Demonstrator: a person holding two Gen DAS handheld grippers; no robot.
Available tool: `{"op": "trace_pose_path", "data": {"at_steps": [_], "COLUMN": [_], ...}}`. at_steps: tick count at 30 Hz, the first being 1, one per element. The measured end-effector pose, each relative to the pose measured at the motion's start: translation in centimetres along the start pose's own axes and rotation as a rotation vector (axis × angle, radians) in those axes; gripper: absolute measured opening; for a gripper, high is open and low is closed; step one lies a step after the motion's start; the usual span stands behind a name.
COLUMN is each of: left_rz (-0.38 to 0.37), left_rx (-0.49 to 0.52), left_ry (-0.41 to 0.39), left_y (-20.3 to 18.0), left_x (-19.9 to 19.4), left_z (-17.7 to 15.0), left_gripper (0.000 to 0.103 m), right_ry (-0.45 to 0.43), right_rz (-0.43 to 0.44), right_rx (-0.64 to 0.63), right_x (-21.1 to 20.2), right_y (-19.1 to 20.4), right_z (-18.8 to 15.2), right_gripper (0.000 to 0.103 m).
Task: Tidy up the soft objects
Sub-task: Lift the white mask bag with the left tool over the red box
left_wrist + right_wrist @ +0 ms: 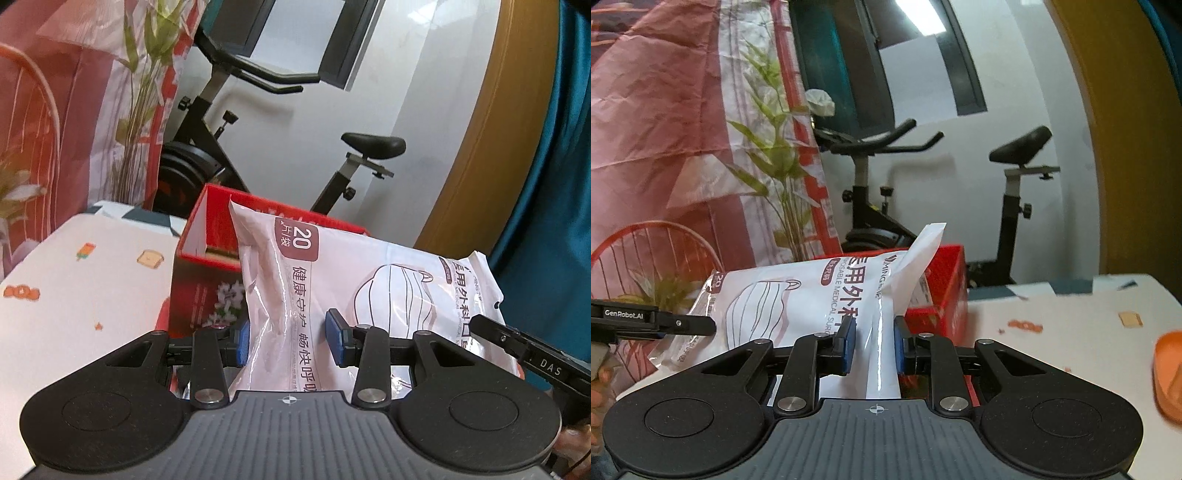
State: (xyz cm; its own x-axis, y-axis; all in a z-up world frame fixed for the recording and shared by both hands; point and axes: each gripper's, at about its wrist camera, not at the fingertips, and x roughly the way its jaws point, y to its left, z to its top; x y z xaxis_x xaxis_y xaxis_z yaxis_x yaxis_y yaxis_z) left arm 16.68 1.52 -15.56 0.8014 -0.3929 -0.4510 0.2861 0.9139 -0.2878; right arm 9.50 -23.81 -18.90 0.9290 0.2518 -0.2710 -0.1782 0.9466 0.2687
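Note:
A white plastic pack of medical masks (pixel 369 284) with Chinese print is held up off the table by both grippers, in front of an open red box (pixel 210 236). My left gripper (pixel 288 339) is shut on one end of the pack, its blue pads pressing the plastic. My right gripper (pixel 873 339) is shut on the other end of the pack (pixel 798 295), pinching a folded edge. The red box (pixel 942 284) shows behind the pack in the right wrist view. Each gripper's finger shows at the edge of the other's view.
A table with a white patterned cloth (pixel 85 288) holds the red box. An orange object (pixel 1169 373) sits at the table's right. An exercise bike (pixel 258 147) stands behind by the white wall. A red wire chair (pixel 657 251) and a pink curtain are on the left.

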Motion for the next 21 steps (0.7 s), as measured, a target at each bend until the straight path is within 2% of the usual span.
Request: {"op": "trace_pose_path", "data": {"at_steps": [5, 12, 21], "left_rz": [0.001, 0.020, 0.056], "left_rx": [0.015, 0.025, 0.038], "left_ry": [-0.020, -0.025, 0.029], "left_y": [-0.1, 0.5, 0.9], "left_x": [1.1, 3.9, 7.8], "left_z": [2.3, 6.1, 8.2], "left_gripper": [0.043, 0.043, 0.044], "right_ry": [-0.036, -0.052, -0.042], "right_rz": [0.014, -0.002, -0.013], "right_rx": [-0.031, -0.090, -0.059], "right_x": [0.9, 4.7, 10.4], "right_y": [0.4, 0.5, -1.2], "right_z": [2.6, 6.0, 7.6], "right_gripper": [0.019, 0.018, 0.018]}}
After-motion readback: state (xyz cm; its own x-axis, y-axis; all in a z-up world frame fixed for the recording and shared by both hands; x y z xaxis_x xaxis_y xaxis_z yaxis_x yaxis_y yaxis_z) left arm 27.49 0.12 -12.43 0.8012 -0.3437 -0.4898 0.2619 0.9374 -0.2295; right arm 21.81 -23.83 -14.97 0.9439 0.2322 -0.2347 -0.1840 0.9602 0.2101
